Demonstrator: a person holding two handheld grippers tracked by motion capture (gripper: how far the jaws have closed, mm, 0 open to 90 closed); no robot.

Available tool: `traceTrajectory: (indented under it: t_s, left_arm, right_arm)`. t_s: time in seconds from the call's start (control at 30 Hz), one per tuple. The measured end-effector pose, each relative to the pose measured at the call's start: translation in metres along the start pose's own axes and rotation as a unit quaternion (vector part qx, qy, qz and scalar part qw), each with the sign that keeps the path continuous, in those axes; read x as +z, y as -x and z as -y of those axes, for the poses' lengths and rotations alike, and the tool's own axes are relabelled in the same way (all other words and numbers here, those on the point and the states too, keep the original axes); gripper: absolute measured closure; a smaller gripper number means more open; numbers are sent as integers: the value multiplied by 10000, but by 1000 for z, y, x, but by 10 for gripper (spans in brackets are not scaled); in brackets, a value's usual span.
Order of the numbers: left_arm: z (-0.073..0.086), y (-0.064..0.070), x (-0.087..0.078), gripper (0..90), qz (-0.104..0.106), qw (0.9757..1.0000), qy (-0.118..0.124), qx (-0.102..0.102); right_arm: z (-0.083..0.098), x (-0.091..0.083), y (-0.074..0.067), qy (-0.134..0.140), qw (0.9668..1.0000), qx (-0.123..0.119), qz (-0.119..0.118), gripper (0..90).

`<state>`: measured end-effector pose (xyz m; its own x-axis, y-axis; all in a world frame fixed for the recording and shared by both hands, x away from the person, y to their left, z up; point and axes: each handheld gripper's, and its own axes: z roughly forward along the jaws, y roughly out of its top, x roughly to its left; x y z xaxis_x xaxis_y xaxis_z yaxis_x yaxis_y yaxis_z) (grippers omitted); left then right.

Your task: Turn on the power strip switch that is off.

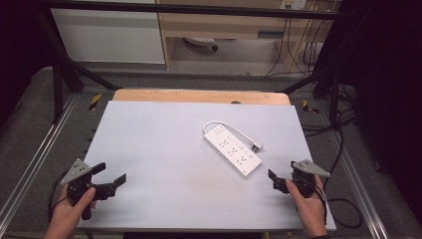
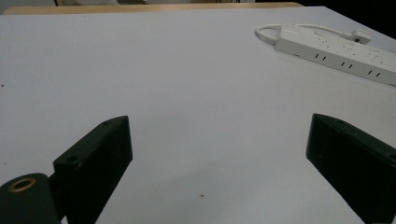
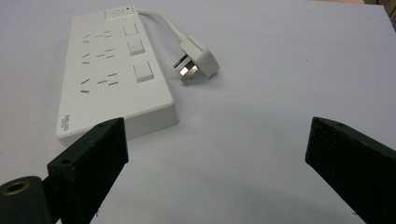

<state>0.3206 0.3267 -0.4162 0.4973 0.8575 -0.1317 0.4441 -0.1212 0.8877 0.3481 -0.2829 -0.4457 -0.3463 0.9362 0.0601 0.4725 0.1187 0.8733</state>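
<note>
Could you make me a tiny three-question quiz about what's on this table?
1. True or false: the plug is pushed into the power strip.
2. Which gripper is nearer the strip: A left gripper, B right gripper?
3. How do both grippers' jaws stand?

Key:
1. False; it lies loose on the table beside the strip.
2. B.
3. Open, with nothing between them.

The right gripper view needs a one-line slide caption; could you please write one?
Open right gripper faces a white power strip lying flat on the table, its plug resting beside it.
</note>
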Motion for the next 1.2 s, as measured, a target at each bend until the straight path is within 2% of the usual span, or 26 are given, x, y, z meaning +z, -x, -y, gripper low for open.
traceTrajectory:
  t_s: [0.2,0.43,0.63,0.83,0.87,0.97,1.2]
  left_arm:
    - [0,-1,-1,69,1,10000,9,-21]
    - [1,-1,1,69,22,10000,-41,10]
    - [1,-1,1,68,32,10000,-44,2]
    - [1,-1,1,66,56,10000,-52,6]
    - [1,-1,1,66,42,10000,-79,20]
    - [2,-1,1,66,26,10000,-80,14]
    - [3,-1,0,67,20,9999,-100,9]
  right_arm:
    - [0,1,3,-63,9999,120,-68,64]
    - [-3,0,0,-1,9999,0,-109,34]
    - [-6,-3,-3,102,9998,-6,-193,38]
    - [-11,-7,-5,104,9994,94,-327,43]
    - [-12,-8,-6,104,9989,79,-441,42]
    - [-15,-10,-11,147,9982,53,-581,44]
    - [-26,-16,-20,350,9975,-28,-612,38]
